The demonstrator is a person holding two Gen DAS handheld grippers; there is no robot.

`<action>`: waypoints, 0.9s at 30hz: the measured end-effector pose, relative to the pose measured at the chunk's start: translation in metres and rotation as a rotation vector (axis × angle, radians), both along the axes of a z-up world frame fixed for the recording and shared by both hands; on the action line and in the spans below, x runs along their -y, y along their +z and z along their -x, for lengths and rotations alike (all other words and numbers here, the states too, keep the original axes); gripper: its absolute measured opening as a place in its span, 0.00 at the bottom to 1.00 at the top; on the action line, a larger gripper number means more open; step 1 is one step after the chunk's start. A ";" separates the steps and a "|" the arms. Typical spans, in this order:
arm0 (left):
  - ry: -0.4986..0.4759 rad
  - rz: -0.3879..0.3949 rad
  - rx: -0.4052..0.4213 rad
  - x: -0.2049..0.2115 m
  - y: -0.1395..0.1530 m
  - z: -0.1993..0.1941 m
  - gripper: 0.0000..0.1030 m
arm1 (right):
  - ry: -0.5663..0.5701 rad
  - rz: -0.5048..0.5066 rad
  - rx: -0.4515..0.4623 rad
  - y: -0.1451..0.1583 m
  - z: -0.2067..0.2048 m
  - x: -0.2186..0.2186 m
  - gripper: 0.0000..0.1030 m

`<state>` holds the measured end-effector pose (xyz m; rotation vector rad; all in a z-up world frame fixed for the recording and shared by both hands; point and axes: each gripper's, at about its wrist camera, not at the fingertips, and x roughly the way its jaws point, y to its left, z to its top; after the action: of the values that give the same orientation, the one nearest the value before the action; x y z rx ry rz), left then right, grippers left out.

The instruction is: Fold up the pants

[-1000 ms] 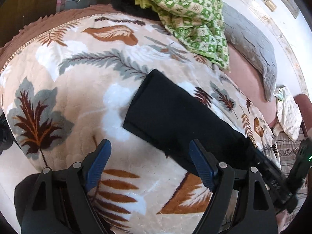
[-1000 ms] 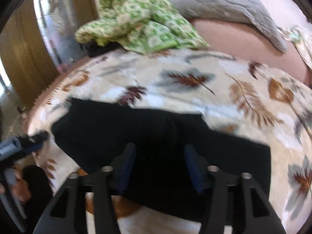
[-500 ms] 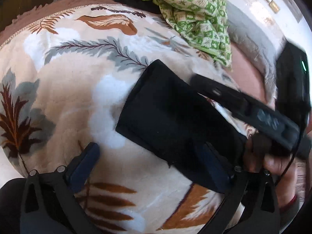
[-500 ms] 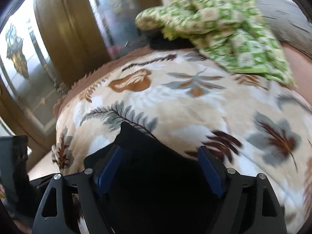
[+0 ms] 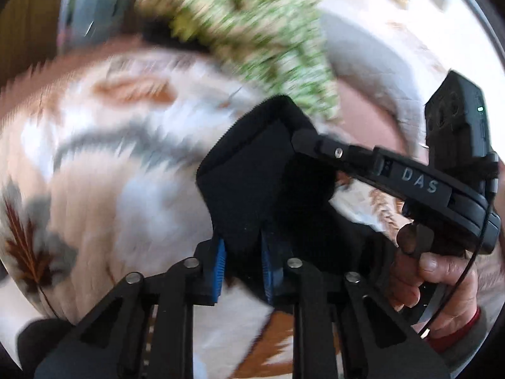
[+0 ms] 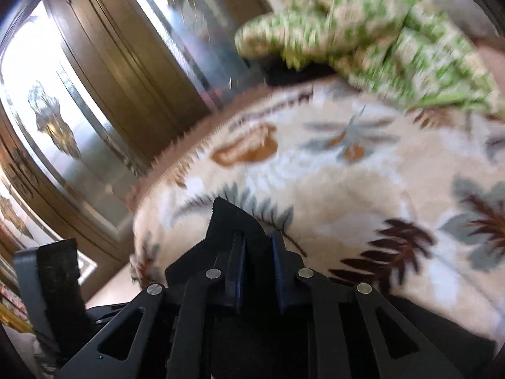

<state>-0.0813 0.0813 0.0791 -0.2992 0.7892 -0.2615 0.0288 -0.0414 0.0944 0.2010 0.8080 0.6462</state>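
One pair of black pants (image 5: 265, 183) lies on the bed near its front edge, its end lifted off the blanket (image 5: 104, 170). The left hand-held gripper (image 5: 242, 270) has just been closing and is now clamped on the near fold of cloth, which fills the gap between its blue pads (image 5: 219, 268). The right hand-held gripper (image 6: 257, 271), also just closed, pinches the corner of the pants (image 6: 233, 221) that rises to a point above its fingers. In the left view a hand (image 5: 432, 287) grips the right tool close beside the pants.

The leaf-print blanket lies bare to the left and behind. One green patterned cloth (image 5: 252, 31) is heaped at the far edge, one grey pillow (image 5: 363, 50) beside it. A wooden door (image 6: 104, 72) stands past the bed's edge.
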 end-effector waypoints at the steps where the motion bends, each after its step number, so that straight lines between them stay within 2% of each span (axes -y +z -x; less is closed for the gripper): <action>1: -0.041 -0.010 0.057 0.012 0.014 0.009 0.16 | -0.028 -0.018 0.027 0.012 0.010 0.014 0.14; 4: -0.162 -0.021 0.158 0.047 0.041 0.030 0.16 | -0.138 -0.117 0.039 0.034 0.038 0.062 0.14; 6: -0.252 -0.025 0.178 0.073 0.046 0.040 0.16 | -0.235 -0.161 0.042 0.041 0.063 0.094 0.17; 7: -0.294 -0.036 0.173 0.086 0.044 0.044 0.16 | -0.310 -0.162 0.047 0.042 0.078 0.110 0.24; 9: -0.348 -0.071 0.160 0.109 0.034 0.050 0.15 | -0.443 -0.175 0.017 0.037 0.107 0.147 0.47; 10: -0.372 -0.086 0.149 0.119 0.028 0.052 0.15 | -0.493 -0.202 -0.001 0.034 0.120 0.162 0.67; 11: -0.401 -0.099 0.135 0.131 0.020 0.055 0.15 | -0.523 -0.230 -0.012 0.031 0.129 0.172 0.75; 14: -0.437 -0.147 0.123 0.151 0.008 0.062 0.15 | -0.541 -0.305 -0.077 0.025 0.146 0.190 0.83; 16: -0.452 -0.160 0.120 0.157 0.005 0.068 0.15 | -0.535 -0.305 -0.112 0.017 0.144 0.188 0.90; 17: -0.454 -0.167 0.122 0.157 0.005 0.069 0.15 | -0.535 -0.298 -0.133 0.012 0.142 0.185 0.90; 18: -0.454 -0.172 0.126 0.156 0.006 0.071 0.15 | -0.530 -0.291 -0.159 0.005 0.140 0.181 0.90; 19: -0.453 -0.176 0.129 0.155 0.007 0.072 0.15 | -0.522 -0.290 -0.188 -0.004 0.134 0.177 0.86; 21: -0.464 -0.184 0.113 0.151 0.009 0.075 0.16 | -0.482 -0.302 -0.223 -0.019 0.132 0.171 0.44; 22: -0.487 -0.176 0.098 0.147 0.010 0.076 0.21 | -0.474 -0.299 -0.216 -0.022 0.133 0.169 0.12; 23: -0.515 -0.162 0.084 0.142 0.014 0.078 0.27 | -0.476 -0.292 -0.200 -0.021 0.136 0.169 0.13; 25: -0.532 -0.158 0.101 0.130 0.024 0.084 0.63 | -0.482 -0.251 -0.151 -0.009 0.145 0.173 0.12; 27: -0.524 -0.153 0.151 0.116 0.035 0.090 0.69 | -0.490 -0.203 -0.102 0.006 0.155 0.183 0.12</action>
<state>-0.1708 -0.0347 0.1146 0.0781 0.7231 -0.7036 -0.1260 -0.2246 0.1004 0.6000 0.7533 0.2541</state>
